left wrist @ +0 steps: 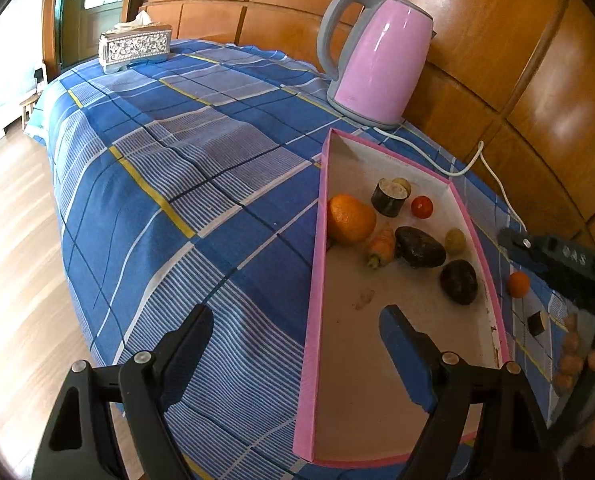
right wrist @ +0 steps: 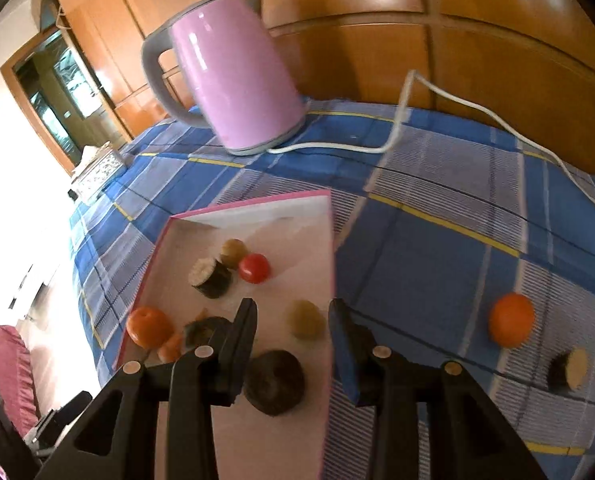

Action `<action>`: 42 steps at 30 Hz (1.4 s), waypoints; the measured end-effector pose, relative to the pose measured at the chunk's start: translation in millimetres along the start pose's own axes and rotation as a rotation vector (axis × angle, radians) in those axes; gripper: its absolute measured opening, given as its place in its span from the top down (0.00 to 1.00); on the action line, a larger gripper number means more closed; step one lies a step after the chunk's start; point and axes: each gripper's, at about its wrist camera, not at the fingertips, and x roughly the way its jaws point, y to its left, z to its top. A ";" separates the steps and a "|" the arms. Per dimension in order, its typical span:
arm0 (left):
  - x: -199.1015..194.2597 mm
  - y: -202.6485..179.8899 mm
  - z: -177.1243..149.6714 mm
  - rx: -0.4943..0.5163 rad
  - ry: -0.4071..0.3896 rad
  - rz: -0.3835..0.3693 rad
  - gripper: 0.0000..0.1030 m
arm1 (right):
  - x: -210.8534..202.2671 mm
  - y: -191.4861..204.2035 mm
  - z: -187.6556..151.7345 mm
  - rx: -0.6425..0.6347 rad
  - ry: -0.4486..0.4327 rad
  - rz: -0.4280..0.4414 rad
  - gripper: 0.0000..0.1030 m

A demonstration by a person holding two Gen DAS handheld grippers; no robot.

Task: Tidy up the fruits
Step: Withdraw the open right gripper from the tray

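- Left hand-held gripper (left wrist: 297,316): jaws wide apart, empty, straddling pink tray (left wrist: 311,312) rim.
- Right hand-held gripper (right wrist: 291,312): jaws parted, nothing clamped, above yellowish fruit (right wrist: 306,319).

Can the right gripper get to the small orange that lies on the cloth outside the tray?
Probably yes. The small orange lies in the open on the cloth, beside the pink tray, and the right gripper is open and empty.

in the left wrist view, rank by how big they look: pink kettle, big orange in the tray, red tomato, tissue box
1. pink kettle, clearly largest
2. tissue box, though it sits farthest away, so its true size is unsure
3. big orange in the tray
4. red tomato, smallest
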 end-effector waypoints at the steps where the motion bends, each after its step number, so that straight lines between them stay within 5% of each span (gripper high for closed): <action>1: -0.2 -0.3 0.1 0.001 -0.001 -0.001 0.17 | -5.1 -4.6 -2.6 0.003 -0.011 -0.012 0.64; 11: -2.8 -6.6 -1.8 0.023 -0.003 -0.013 0.17 | -64.7 -73.5 -47.3 0.114 -0.102 -0.217 0.64; 28: -10.0 -28.2 -4.8 0.100 -0.017 -0.044 0.17 | -159.6 -239.9 -167.6 0.576 -0.172 -0.788 0.64; 33: -9.8 -35.3 -4.7 0.132 -0.012 -0.041 0.17 | -164.2 -265.1 -191.4 0.689 -0.191 -0.855 0.59; 42: -14.1 -54.7 -2.8 0.195 -0.024 -0.051 0.17 | -165.1 -260.6 -198.4 0.657 -0.227 -0.906 0.53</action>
